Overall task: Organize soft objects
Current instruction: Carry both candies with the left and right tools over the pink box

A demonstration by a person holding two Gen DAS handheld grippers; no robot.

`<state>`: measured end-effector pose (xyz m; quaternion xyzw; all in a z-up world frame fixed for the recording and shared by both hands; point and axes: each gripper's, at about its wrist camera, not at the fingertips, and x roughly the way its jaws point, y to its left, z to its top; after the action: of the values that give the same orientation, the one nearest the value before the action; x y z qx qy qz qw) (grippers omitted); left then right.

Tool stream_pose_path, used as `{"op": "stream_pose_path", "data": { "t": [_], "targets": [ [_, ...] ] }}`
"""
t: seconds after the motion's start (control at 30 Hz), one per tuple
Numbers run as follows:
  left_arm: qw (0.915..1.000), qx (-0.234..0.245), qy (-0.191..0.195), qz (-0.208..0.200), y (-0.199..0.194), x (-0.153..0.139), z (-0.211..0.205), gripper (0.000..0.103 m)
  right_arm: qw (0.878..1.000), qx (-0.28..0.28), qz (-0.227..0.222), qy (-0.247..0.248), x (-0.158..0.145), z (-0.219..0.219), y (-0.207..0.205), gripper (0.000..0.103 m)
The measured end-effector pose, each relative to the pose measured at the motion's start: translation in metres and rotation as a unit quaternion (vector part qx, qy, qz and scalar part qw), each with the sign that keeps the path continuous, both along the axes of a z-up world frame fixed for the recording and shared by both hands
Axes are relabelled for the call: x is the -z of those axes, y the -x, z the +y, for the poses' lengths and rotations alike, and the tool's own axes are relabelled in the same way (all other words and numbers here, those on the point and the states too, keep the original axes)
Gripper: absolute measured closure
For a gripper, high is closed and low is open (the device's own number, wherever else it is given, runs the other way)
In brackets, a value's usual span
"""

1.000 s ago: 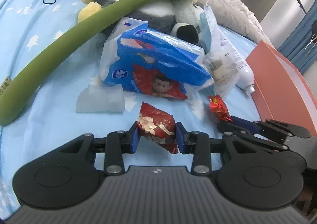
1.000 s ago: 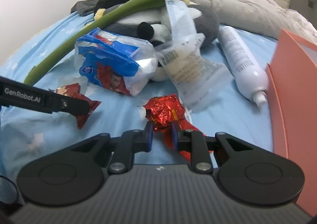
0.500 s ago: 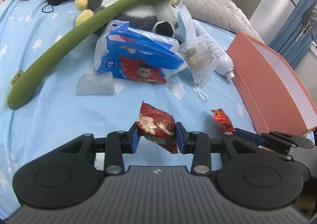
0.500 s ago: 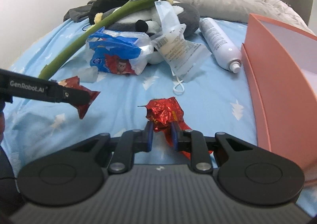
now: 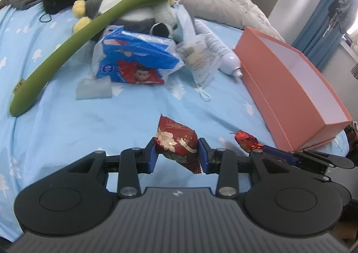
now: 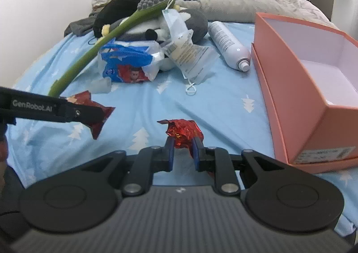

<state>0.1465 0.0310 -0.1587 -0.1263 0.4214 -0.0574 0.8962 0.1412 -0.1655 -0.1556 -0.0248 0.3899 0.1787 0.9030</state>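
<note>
Both grippers carry red snacks above the blue bed sheet point(image 6: 223, 100)

The left gripper point(image 5: 176, 155), its arm printed "GenRobot.AI", pinches a dark red snack packet point(image 5: 176, 145); the right gripper point(image 6: 181, 152) pinches a crumpled red foil wrapper point(image 6: 183, 132). The orange box point(image 6: 297, 87) stands at the bed's right edge.

I see a dark red snack packet point(image 5: 176, 143), printed with a pale pattern, puffed and tilted, clear of the blue bedsheet point(image 5: 67, 123), pinched at its sides. A crumpled shiny red foil wrapper point(image 6: 184, 132) hangs likewise above the sheet, gripped low. An open coral-pink box point(image 6: 297, 87), white inside, sits on the sheet to the right.
</note>
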Motion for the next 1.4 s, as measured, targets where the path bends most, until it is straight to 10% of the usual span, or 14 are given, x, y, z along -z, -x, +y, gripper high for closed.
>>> {"op": "stream_pose_path", "data": {
  "t": [1.4],
  "targets": [
    [0.9755,0.135,0.022,-0.173,-0.062,-0.185,-0.123,0.060,0.974,0.106,-0.196,-0.032,-0.193,-0.108,-0.024,0.082]
  ]
}}
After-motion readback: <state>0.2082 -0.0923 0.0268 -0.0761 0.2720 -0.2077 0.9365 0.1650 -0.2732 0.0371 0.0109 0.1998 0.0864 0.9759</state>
